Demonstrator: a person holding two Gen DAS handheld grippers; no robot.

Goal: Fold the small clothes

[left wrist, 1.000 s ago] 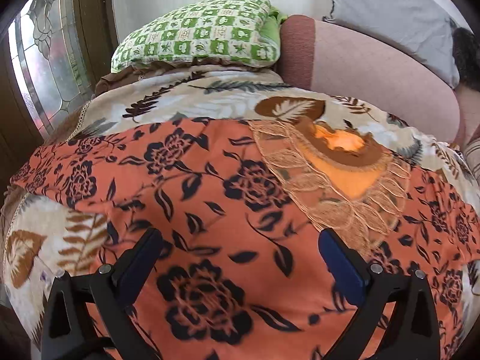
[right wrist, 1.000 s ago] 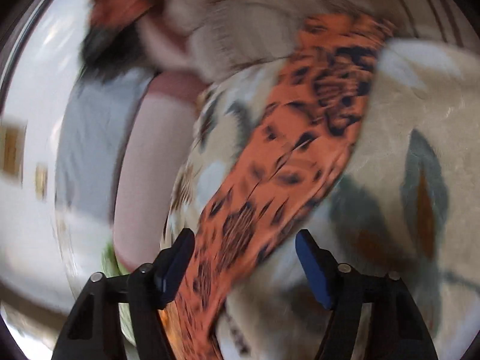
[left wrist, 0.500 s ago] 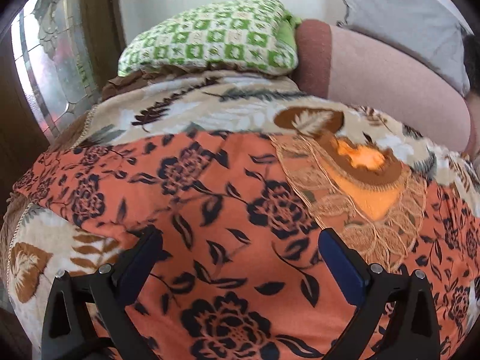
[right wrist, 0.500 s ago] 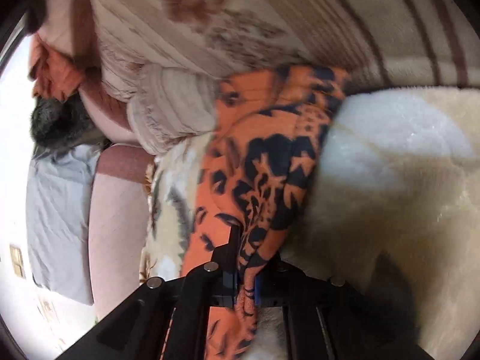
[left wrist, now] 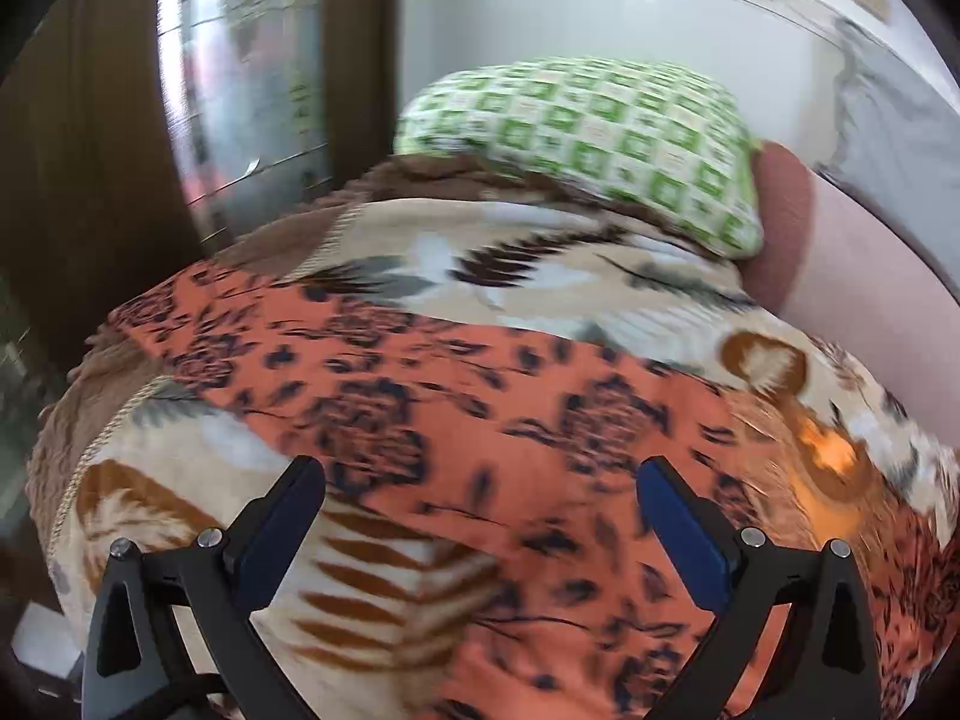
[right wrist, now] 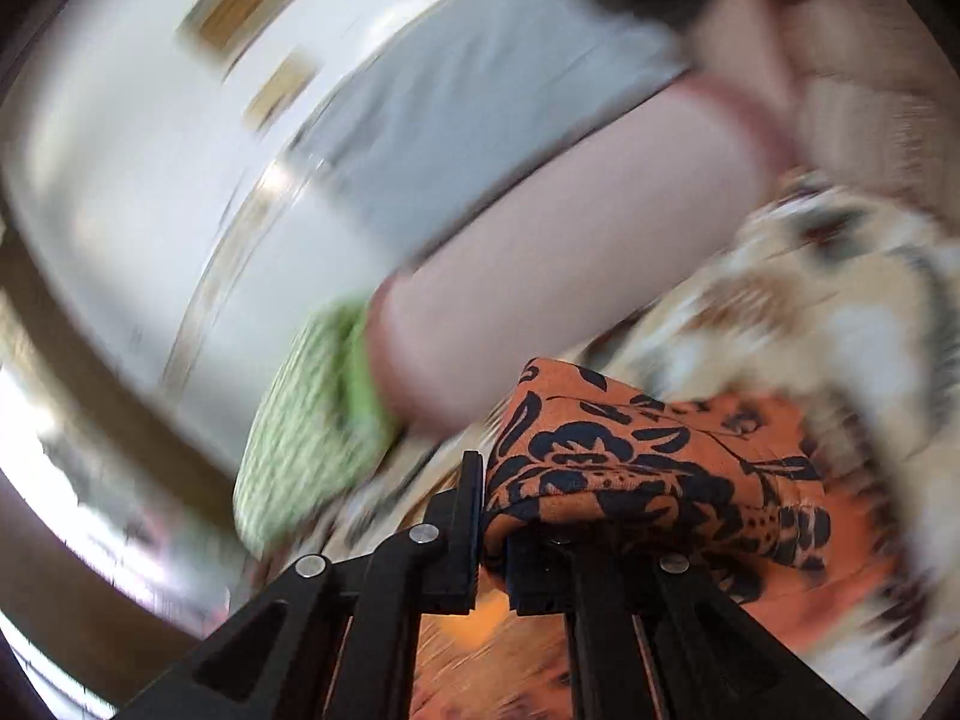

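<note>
The orange floral garment (left wrist: 492,414) is spread flat over the leaf-patterned blanket (left wrist: 540,252), well in front of the green checked pillow (left wrist: 588,132), a layout judged to give a smooth surface on which folds can be made. One part of the garment is raised clear of the blanket and bunched over the right gripper (right wrist: 492,534), whose jaws are pressed together on the cloth; such a hold is judged to serve for carrying that part across the rest as a fold. The left gripper (left wrist: 480,516) is held above the garment's edge nearest the camera, on the side away from the pillow, with its jaws spread wide and nothing between them; contact with the cloth cannot be told.
</note>
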